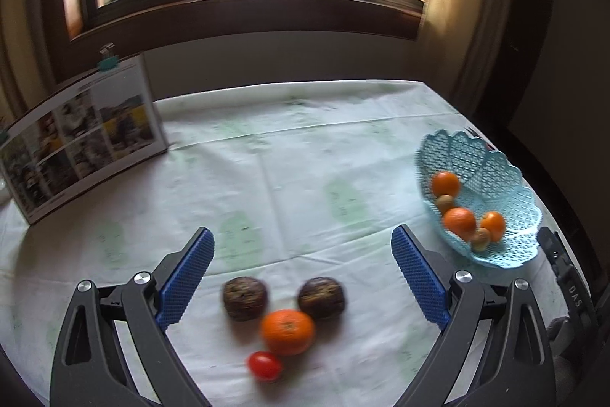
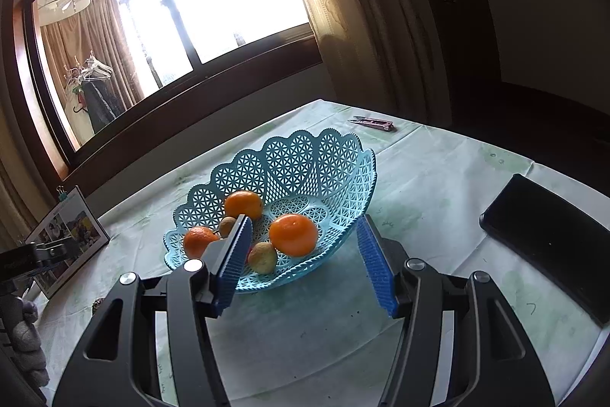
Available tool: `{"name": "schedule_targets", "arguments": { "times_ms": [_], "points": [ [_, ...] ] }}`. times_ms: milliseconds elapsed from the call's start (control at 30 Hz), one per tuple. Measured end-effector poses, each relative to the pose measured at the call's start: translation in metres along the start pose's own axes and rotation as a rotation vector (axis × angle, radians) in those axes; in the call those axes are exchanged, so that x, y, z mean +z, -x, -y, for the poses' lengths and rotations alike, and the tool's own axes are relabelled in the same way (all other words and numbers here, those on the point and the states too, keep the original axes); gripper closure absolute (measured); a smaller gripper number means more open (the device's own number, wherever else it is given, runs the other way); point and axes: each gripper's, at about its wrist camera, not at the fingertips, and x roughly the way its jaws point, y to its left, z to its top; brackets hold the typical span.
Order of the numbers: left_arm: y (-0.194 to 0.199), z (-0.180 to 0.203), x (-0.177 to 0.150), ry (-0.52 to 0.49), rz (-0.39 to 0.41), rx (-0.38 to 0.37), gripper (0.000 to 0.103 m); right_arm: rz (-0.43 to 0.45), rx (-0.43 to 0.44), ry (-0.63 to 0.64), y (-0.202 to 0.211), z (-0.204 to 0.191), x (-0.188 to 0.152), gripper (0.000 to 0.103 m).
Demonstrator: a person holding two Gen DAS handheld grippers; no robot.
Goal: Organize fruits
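In your left wrist view, your left gripper (image 1: pixel 303 246) is spread wide and grasps nothing. Low in the frame, between its blue pads, an orange (image 1: pixel 288 332) lies on the tablecloth (image 1: pixel 289 159), with two dark brown fruits (image 1: pixel 244 297) just above it and a small red tomato (image 1: pixel 265 365) below. The blue lattice basket (image 1: pixel 492 178) sits at the right edge, holding oranges and small brownish fruits.

In your right wrist view, your right gripper (image 2: pixel 303 239) is parted and empty, with its pads at the basket's near rim at centre frame. A dark phone (image 2: pixel 553 235) lies at the right.
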Motion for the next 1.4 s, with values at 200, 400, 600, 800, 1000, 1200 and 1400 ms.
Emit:
{"name": "schedule_targets", "arguments": {
  "times_ms": [200, 400, 600, 800, 1000, 1200, 1400],
  "points": [
    [-0.003, -0.032, -0.011, 0.06, -0.042, 0.041, 0.009, -0.001, -0.006, -0.003, -0.001, 0.0, 0.0, 0.043],
    [-0.02, -0.053, -0.027, 0.136, -0.125, 0.065, 0.01, -0.002, -0.009, -0.001, -0.001, 0.0, 0.0, 0.038],
    [-0.039, -0.057, -0.037, 0.18, -0.186, 0.047, 0.01, 0.006, -0.017, -0.006, 0.0, 0.0, -0.001, 0.038],
    [-0.051, -0.065, -0.037, 0.265, -0.232, 0.031, 0.01, 0.009, -0.019, -0.009, 0.001, 0.001, -0.001, 0.038],
    [-0.062, -0.064, -0.039, 0.277, -0.259, 0.05, 0.024, 0.008, -0.017, -0.012, 0.001, 0.002, 0.0, 0.037],
    [-0.063, -0.06, -0.04, 0.235, -0.245, 0.072, 0.052, 0.01, -0.017, -0.01, 0.001, 0.001, 0.0, 0.037],
    [-0.049, -0.061, -0.04, 0.207, -0.213, 0.054, 0.062, 0.02, -0.019, 0.003, 0.003, -0.001, 0.0, 0.037]
  ]
}}
